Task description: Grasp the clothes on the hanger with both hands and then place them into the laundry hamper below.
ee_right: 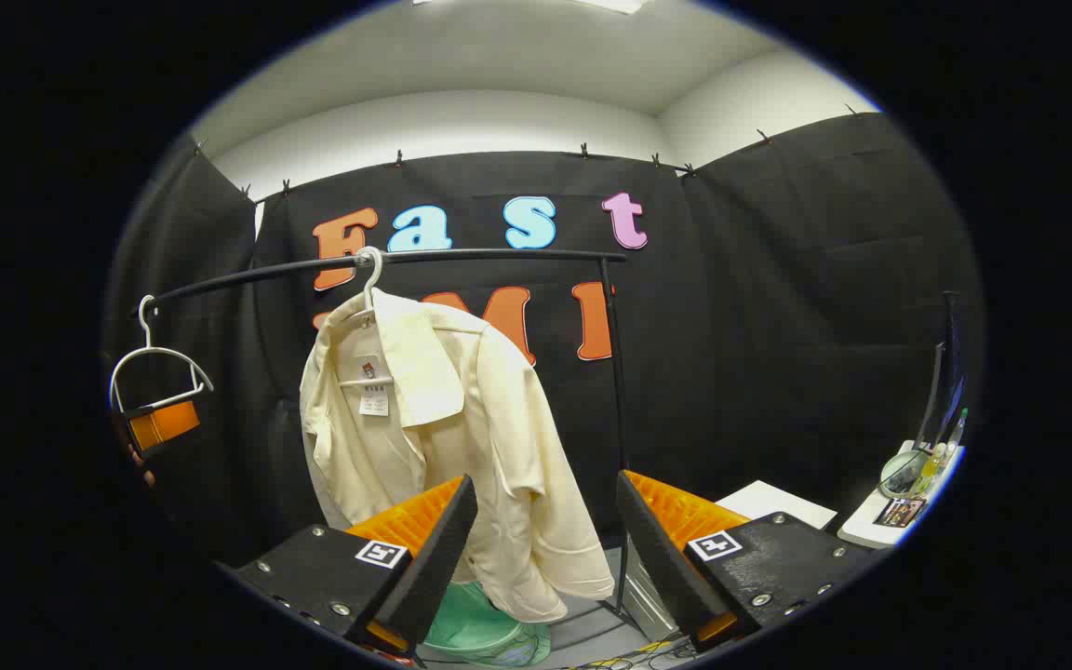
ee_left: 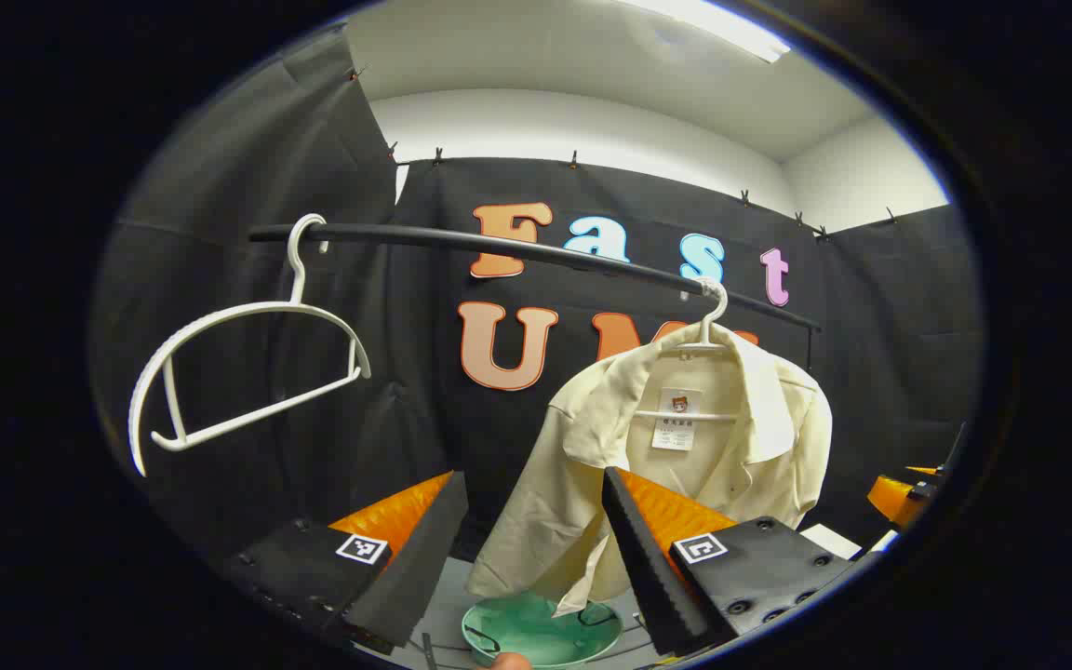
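A cream shirt (ee_left: 685,456) hangs on a white hanger (ee_left: 711,321) from a black rail (ee_left: 536,249) that crosses the booth. Its collar is open and a small label shows inside the neck. Below the shirt stands a green hamper (ee_left: 541,631); the shirt's lower edge hangs just above its rim.

A second hanger (ee_left: 238,372), bare and white, hangs further along the same rail, well apart from the shirt. In the right gripper view it (ee_right: 156,368) hangs at the rail's far left end, and an orange and black part of the other tool is seen just below it.

The left tool (ee_left: 536,558) is released, its fingers wide apart and holding nothing; the shirt's lower part shows between them, further off. The right tool (ee_right: 545,568) is also released and holds nothing, with the shirt (ee_right: 443,447) behind its left finger.

Black cloth covers the walls, with white wall and ceiling above. A black post (ee_right: 618,409) carries the rail's end. At the right a table (ee_right: 880,526) bears small things which I cannot make out. The hamper (ee_right: 475,628) is partly hidden by the shirt and the fingers.
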### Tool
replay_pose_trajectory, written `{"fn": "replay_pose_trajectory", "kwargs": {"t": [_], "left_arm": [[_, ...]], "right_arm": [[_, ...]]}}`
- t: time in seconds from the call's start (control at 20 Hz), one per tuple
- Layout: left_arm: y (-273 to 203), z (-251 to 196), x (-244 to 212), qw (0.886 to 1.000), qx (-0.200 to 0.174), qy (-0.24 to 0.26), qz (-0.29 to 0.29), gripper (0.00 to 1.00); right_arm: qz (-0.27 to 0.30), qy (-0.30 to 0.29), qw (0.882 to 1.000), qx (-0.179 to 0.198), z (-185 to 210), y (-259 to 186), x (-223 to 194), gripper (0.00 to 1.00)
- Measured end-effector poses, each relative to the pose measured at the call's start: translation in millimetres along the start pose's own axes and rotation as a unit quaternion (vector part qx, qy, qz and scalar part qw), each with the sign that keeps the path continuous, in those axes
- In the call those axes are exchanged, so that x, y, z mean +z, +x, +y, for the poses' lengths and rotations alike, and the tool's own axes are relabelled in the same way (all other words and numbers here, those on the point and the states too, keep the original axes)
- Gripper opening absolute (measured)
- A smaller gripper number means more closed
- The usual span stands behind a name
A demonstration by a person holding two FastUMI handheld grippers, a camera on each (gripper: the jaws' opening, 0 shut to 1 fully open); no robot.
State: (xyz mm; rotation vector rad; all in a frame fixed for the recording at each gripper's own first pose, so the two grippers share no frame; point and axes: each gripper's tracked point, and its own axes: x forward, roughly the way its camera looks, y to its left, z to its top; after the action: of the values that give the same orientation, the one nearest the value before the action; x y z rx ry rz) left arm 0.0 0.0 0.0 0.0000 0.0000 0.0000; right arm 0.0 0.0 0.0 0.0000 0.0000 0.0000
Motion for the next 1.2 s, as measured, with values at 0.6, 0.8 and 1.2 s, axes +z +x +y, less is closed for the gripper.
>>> {"fn": "replay_pose_trajectory", "kwargs": {"t": [0.6, 0.8, 1.2], "left_arm": [[-19.6, 46.1, 31.8, 0.998, 0.056, 0.008, -0.039, 0.96], [-18.8, 52.1, 32.3, 0.997, 0.064, 0.006, -0.042, 0.96], [-11.5, 49.2, 31.5, 0.998, 0.057, 0.006, -0.04, 0.96]], "right_arm": [[-0.014, -0.016, 0.999, 0.03, 29.3, 1.0, 16.5, 0.94], [-0.005, -0.02, 0.999, 0.038, 42.6, 11.8, 11.5, 0.94], [0.008, -0.02, 0.999, 0.037, 47.2, 18.2, 3.2, 0.94]]}}
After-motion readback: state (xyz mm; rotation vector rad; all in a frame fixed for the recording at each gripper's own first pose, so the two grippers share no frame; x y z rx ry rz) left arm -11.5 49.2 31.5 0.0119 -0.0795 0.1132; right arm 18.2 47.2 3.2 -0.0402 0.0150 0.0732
